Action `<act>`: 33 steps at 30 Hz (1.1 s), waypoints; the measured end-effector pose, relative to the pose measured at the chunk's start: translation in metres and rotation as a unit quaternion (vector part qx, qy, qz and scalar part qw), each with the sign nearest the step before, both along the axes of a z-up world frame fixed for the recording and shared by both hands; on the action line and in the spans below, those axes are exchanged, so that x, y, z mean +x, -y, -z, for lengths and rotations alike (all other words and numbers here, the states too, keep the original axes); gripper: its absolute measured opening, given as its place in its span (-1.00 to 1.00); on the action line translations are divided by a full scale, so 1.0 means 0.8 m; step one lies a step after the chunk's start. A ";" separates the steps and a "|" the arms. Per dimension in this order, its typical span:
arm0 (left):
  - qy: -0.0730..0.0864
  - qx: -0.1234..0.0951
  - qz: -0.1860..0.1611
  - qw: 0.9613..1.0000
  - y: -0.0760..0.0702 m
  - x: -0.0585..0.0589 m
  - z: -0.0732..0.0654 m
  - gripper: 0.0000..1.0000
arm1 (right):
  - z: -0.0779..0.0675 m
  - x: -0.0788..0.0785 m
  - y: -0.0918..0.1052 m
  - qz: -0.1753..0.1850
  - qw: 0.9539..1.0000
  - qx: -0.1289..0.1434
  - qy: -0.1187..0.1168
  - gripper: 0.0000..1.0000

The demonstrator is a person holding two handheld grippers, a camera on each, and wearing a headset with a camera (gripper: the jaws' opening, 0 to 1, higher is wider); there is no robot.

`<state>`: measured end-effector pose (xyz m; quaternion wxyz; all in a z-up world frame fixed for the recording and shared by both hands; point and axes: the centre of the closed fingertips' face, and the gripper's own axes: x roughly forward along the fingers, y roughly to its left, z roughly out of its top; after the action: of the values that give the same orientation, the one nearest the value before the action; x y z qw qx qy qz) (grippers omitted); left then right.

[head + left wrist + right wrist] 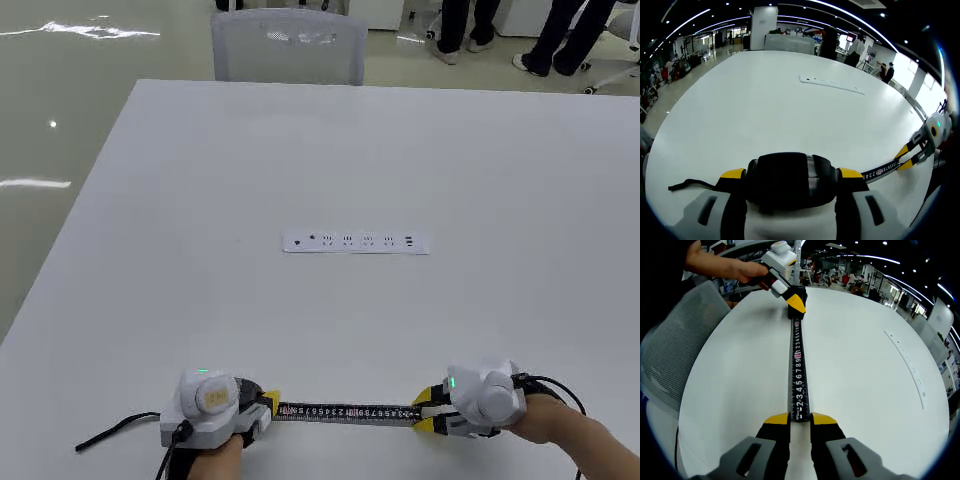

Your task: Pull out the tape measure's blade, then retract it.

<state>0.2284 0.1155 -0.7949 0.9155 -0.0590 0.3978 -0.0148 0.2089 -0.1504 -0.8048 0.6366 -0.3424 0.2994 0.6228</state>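
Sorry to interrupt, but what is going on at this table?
A person is working with two hand-held claws at a white table. The left claw clamps the black tape measure, and the right claw pinches the free end of its blade. The blade is pulled out and stretched between them along the table's near edge, not yet retracted. A power strip lies farther back.

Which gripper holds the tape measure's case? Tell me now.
The left gripper: its jaws clamp the black case. The right gripper pinches just the end of the pulled-out blade.
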 end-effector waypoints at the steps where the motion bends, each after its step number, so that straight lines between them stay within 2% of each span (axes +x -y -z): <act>1: 0.000 0.002 0.000 1.000 0.000 0.001 0.000 0.36 | 0.000 -0.001 0.000 -0.001 1.000 -0.001 0.001 -0.72; 7: -0.002 0.014 0.007 1.000 0.002 0.004 0.008 0.35 | 0.000 0.000 -0.001 -0.009 1.000 -0.006 0.004 -0.72; 10: -0.002 0.018 0.010 1.000 0.002 0.001 -0.001 0.35 | 0.000 0.000 0.000 -0.010 1.000 -0.009 0.006 -0.72; 16: -0.002 0.025 0.015 1.000 0.004 -0.005 -0.007 0.35 | -0.001 -0.001 0.000 -0.011 1.000 -0.012 0.007 -0.72; 23: -0.005 0.028 0.019 0.999 0.004 -0.006 -0.006 0.34 | -0.001 -0.003 0.000 -0.013 1.000 -0.014 0.009 -0.72; 33: -0.009 0.021 0.020 1.000 0.002 -0.006 -0.005 0.33 | -0.005 -0.001 -0.001 -0.015 1.000 -0.012 0.013 -0.72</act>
<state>0.2239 0.1140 -0.7910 0.9123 -0.0321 0.4076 -0.0238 0.2084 -0.1499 -0.8006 0.6270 -0.3625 0.2935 0.6239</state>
